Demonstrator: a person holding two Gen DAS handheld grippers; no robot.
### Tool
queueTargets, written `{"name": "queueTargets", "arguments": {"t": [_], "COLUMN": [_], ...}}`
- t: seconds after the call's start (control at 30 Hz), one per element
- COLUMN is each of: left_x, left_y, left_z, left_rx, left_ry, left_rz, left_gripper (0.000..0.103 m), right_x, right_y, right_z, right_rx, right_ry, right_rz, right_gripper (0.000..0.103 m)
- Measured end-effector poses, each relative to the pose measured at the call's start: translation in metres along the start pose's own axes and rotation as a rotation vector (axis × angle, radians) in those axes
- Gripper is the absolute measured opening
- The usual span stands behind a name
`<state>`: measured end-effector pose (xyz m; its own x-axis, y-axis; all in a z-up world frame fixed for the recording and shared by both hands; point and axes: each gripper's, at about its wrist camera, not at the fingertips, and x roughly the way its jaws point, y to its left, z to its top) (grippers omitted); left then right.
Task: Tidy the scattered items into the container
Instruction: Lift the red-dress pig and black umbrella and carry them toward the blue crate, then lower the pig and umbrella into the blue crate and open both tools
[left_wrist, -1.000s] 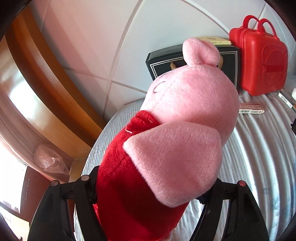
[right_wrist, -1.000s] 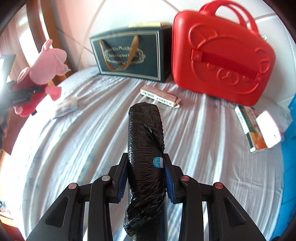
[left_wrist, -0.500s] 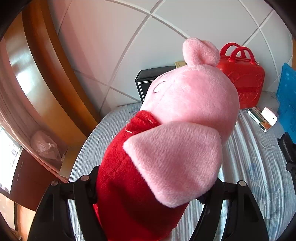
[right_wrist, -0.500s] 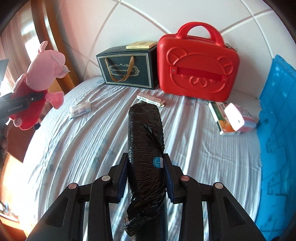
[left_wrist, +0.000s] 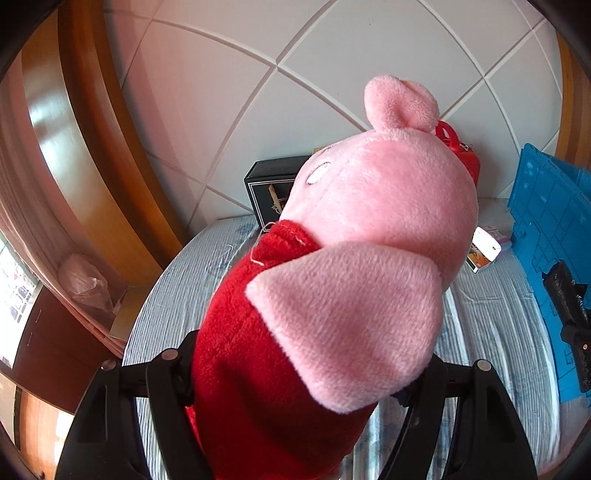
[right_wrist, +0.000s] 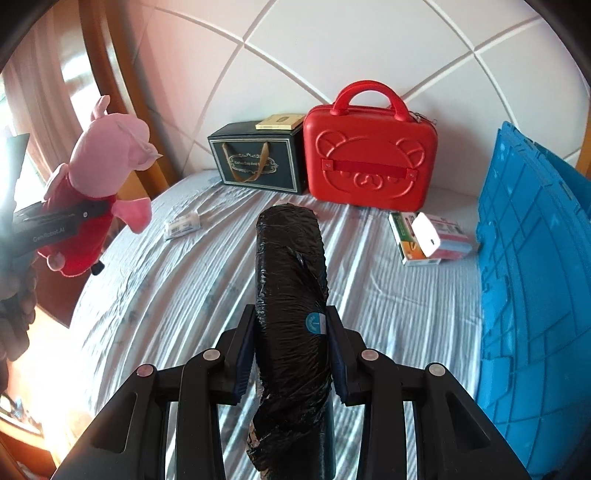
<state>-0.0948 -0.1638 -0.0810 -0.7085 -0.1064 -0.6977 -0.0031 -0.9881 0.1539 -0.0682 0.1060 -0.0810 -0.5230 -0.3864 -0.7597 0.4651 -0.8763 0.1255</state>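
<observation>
My left gripper (left_wrist: 295, 373) is shut on a pink pig plush in a red dress (left_wrist: 332, 280) and holds it up above the bed; it also shows at the left of the right wrist view (right_wrist: 99, 177). My right gripper (right_wrist: 291, 332) is shut on a black roll of plastic bags (right_wrist: 291, 295) above the striped sheet. The blue plastic crate (right_wrist: 532, 280) stands at the right edge of the bed, also in the left wrist view (left_wrist: 546, 236).
On the bed lie a small white box (right_wrist: 183, 227) and a green-and-white box under a white-and-pink pack (right_wrist: 428, 236). A dark gift bag (right_wrist: 258, 158) and a red bear case (right_wrist: 369, 162) stand against the padded headboard. A wooden frame is at left.
Both grippers have pulled back and risen with their loads. The gift bag and red case look smaller, and the blue crate has come into view on the right.
</observation>
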Motion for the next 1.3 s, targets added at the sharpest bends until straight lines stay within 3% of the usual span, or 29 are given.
{"name": "queueTargets", "arguments": {"t": [0.37,0.77,1.3], "left_x": [-0.065,-0.109,-0.134], "left_y": [-0.084,-0.237,-0.424], "left_z": [0.022,0.082,0.149], "left_rx": [0.076,0.259,0.434], "left_ry": [-0.094,-0.187,-0.252], "left_rz": [-0.086,-0.249,-0.446], "left_gripper": [0.073,0.073,0.073], "right_x": [-0.088,-0.189,-0.253], "right_y": [-0.056,-0.158,-0.296], "right_z": [-0.008,-0.015,-0.063], "right_rx": [0.056,0.126,0.287], "right_ry": [-0.11,-0.231,-0.229], "right_rz": [0.012,-0.106,-0.256], "right_gripper": [0.034,0.034,0.034]}}
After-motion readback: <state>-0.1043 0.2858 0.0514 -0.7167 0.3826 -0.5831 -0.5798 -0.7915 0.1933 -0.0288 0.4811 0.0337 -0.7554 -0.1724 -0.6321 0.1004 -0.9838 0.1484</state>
